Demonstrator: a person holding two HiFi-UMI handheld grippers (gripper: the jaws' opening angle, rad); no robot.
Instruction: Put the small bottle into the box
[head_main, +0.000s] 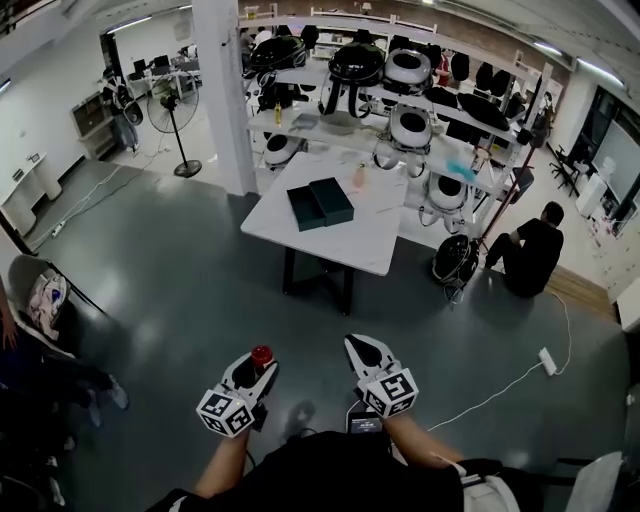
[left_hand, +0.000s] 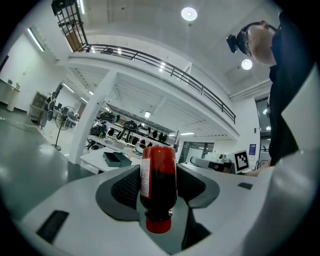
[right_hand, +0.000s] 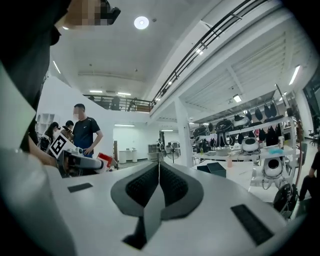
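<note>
My left gripper (head_main: 254, 368) is shut on the small bottle (left_hand: 158, 184), a dark bottle with a red cap and a white label; its cap end points back toward the camera. In the head view the small bottle (head_main: 262, 355) shows as a red spot between the jaws, low in the frame. To its right my right gripper (head_main: 366, 352) is shut with nothing between its pads (right_hand: 159, 182). The dark open box (head_main: 320, 202), with its lid beside it, lies on the white table (head_main: 345, 235) well ahead of both grippers. The box (left_hand: 116, 159) also shows far off in the left gripper view.
Grey floor (head_main: 180, 280) lies between me and the table. White shelves (head_main: 400, 100) with helmets stand behind the table. A person (head_main: 528, 255) sits on the floor at the right. A standing fan (head_main: 178, 125) is at the back left, a chair (head_main: 40, 300) at the left.
</note>
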